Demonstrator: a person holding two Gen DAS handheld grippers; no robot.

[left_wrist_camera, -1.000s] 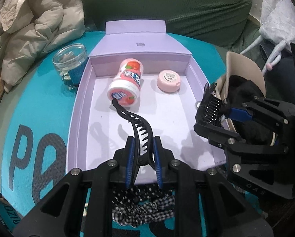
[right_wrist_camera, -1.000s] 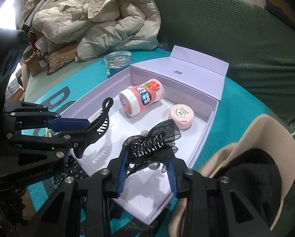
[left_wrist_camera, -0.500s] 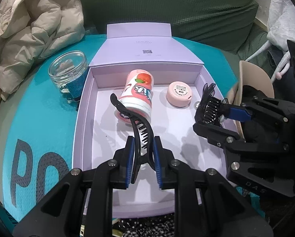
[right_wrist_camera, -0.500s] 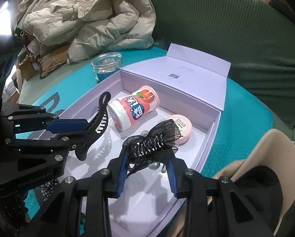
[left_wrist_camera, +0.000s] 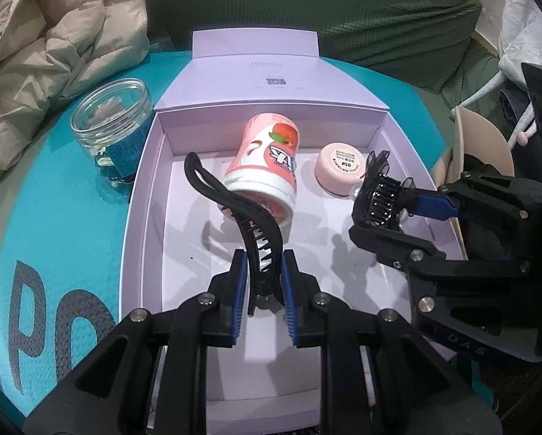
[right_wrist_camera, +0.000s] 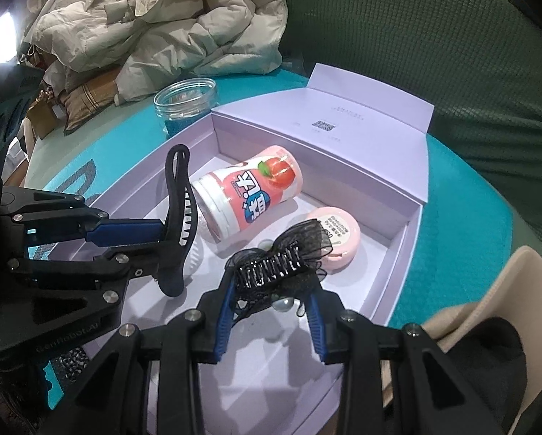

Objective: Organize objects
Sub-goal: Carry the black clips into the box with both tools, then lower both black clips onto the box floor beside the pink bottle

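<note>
My left gripper (left_wrist_camera: 263,282) is shut on a long black hair claw (left_wrist_camera: 231,210), held above the floor of the open lilac box (left_wrist_camera: 140,195). My right gripper (right_wrist_camera: 271,290) is shut on a black lace-bow hair clip (right_wrist_camera: 271,272) over the box's right side. In the left wrist view that bow clip (left_wrist_camera: 380,195) hangs beside a pink round tin (left_wrist_camera: 340,172). A pink peach-print canister (left_wrist_camera: 267,166) lies on its side in the box's far half. In the right wrist view the left gripper (right_wrist_camera: 169,232) holds the claw (right_wrist_camera: 180,203) just left of the canister (right_wrist_camera: 249,192).
A glass jar (left_wrist_camera: 115,123) with a blue label stands left of the box on the teal mat (left_wrist_camera: 53,217). A beige puffy jacket (left_wrist_camera: 53,47) lies at the far left. A beige cap (right_wrist_camera: 488,326) sits at the box's right, with the green sofa (right_wrist_camera: 416,36) behind.
Both grippers have moved forward over the box with their clips. The black claw now reaches beside the canister, and the checked scrunchie has dropped out of the left wrist view.
</note>
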